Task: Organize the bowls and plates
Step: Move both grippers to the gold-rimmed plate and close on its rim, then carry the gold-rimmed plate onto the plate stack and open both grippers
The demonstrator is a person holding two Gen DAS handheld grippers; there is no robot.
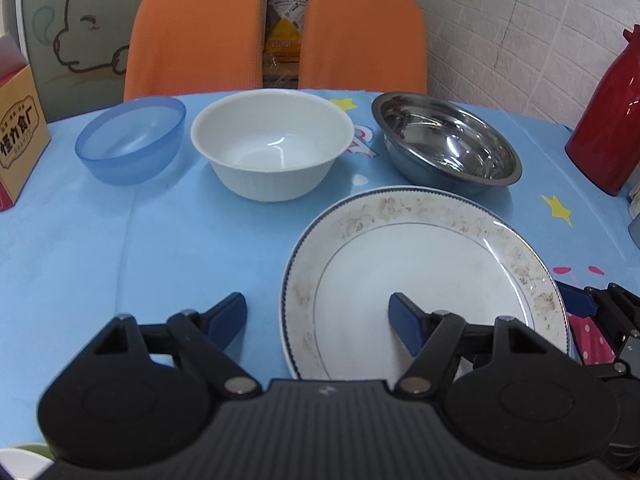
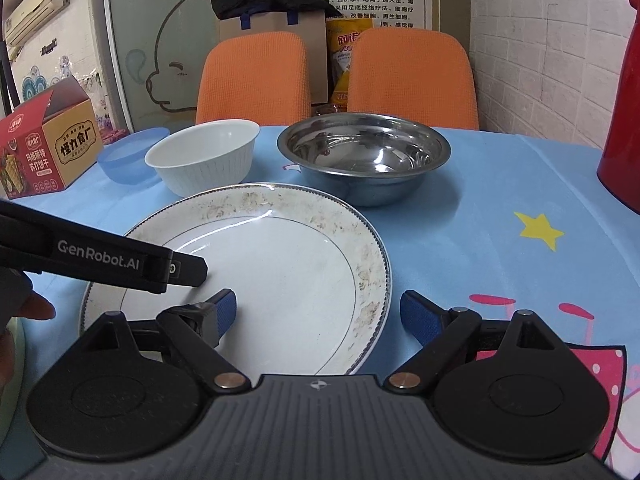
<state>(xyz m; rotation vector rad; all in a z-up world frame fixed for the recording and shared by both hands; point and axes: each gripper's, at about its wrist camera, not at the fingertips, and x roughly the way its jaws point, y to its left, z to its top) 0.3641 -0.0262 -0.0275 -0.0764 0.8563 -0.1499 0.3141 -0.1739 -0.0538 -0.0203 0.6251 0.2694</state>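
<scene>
My left gripper [image 1: 318, 322] hangs over the near left rim of the plate [image 1: 420, 276]. Its jaws stand apart: the left finger is over bare tablecloth [image 1: 160, 240], the right finger is over the plate's inner surface, and the plate rim runs between them. Neither pad presses on anything that I can see.

My right gripper [image 2: 318, 316] is over the near right rim of the same plate [image 2: 280, 264]. Its jaws are also spread wide: the left finger sits over the plate's well, the right finger over the tablecloth [image 2: 480, 200] just outside the rim. Nothing is clamped. From the right wrist view, the left gripper's finger [image 2: 120, 260] reaches in from the left edge and lies over the plate's left side; whether it touches the surface I cannot tell.

The plate is white with a dark beaded edge and a worn floral band, lying flat on the blue cloth, nearest to me.

Behind it stand three bowls in a row:
- blue plastic bowl [image 1: 132, 144], at the left;
- white bowl [image 1: 272, 144], in the middle, just beside the blue one;
- steel bowl [image 1: 446, 142], at the right, near the plate's far rim.

All three are upright and empty. A cardboard box [image 2: 52, 144] stands at the left edge, a red jug [image 1: 608, 120] at the right.
</scene>
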